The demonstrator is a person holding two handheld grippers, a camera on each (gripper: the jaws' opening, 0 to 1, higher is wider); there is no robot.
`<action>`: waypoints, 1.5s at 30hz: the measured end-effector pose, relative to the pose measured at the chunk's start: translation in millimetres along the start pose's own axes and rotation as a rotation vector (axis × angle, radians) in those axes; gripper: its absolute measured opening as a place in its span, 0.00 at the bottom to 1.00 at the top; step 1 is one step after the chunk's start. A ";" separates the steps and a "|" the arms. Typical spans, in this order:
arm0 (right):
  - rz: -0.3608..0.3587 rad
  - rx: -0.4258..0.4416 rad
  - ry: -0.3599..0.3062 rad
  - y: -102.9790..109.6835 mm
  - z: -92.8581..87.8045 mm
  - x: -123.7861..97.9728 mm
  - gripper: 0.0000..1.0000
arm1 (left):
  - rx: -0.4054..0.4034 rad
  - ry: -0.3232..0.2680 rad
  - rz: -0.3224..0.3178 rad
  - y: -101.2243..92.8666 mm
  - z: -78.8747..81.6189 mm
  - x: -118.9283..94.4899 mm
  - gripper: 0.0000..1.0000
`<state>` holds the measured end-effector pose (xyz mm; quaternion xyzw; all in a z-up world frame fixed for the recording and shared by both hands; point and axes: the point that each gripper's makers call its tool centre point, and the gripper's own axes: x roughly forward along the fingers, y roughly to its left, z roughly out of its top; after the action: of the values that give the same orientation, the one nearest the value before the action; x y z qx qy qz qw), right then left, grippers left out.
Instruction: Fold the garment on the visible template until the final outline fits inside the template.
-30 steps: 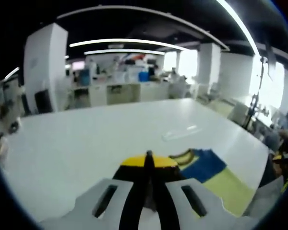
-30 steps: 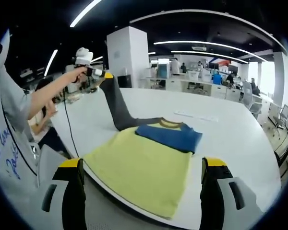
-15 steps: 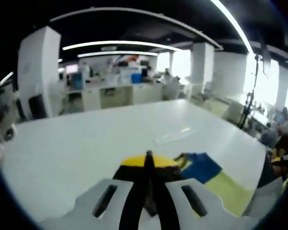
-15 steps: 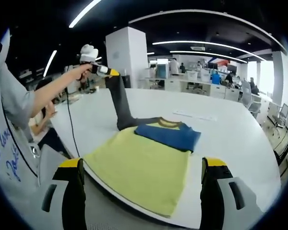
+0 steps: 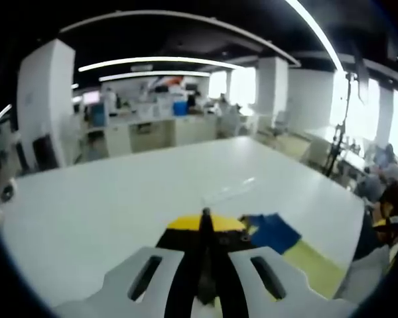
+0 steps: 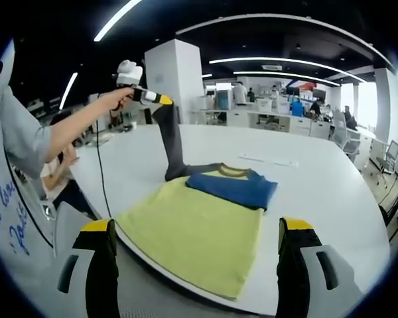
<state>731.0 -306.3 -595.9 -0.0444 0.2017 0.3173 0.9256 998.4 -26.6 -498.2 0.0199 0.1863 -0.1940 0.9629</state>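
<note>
in my right gripper view the garment [image 6: 199,228] lay across the lower middle of the frame on the white table [image 6: 318,179]. its yellow-green body spread toward the bottom edge of the table, and a blue sleeve [image 6: 232,187] was folded across the upper part of it, just below the yellow-and-dark collar [image 6: 233,171]. the grey sleeve [image 6: 172,142] rose from the collar end up toward the upper left of the frame, pulled taut and nearly upright. my left gripper [image 6: 160,99] was clenched on the top end of that grey sleeve, with my left hand [image 6: 123,98] behind it and my grey-sleeved arm reaching in from the left edge.

my right gripper [image 6: 198,255] was released, its two black-and-yellow jaws standing wide apart at the bottom of the frame, one on each side of the yellow-green cloth, and nothing was between them.

in my left gripper view my left gripper [image 5: 205,222] sat at the bottom centre with its yellow-tipped jaws pressed together, dark fabric showing between them. beyond them, at the lower right of the frame, part of the garment [image 5: 278,240] showed on the table [image 5: 119,199], blue above yellow-green. a thin clear strip [image 5: 229,191] lay on the table above the jaws, apart from the cloth.
</note>
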 end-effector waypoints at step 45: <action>-0.014 0.023 0.013 -16.3 -4.4 -0.4 1.00 | 0.028 0.124 -0.219 -107.8 -32.4 87.5 0.00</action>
<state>739.0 -320.4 -600.6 -0.0374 0.2110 0.3082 0.9269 1020.9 -154.7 -556.7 0.0249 0.2440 -0.2988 0.9223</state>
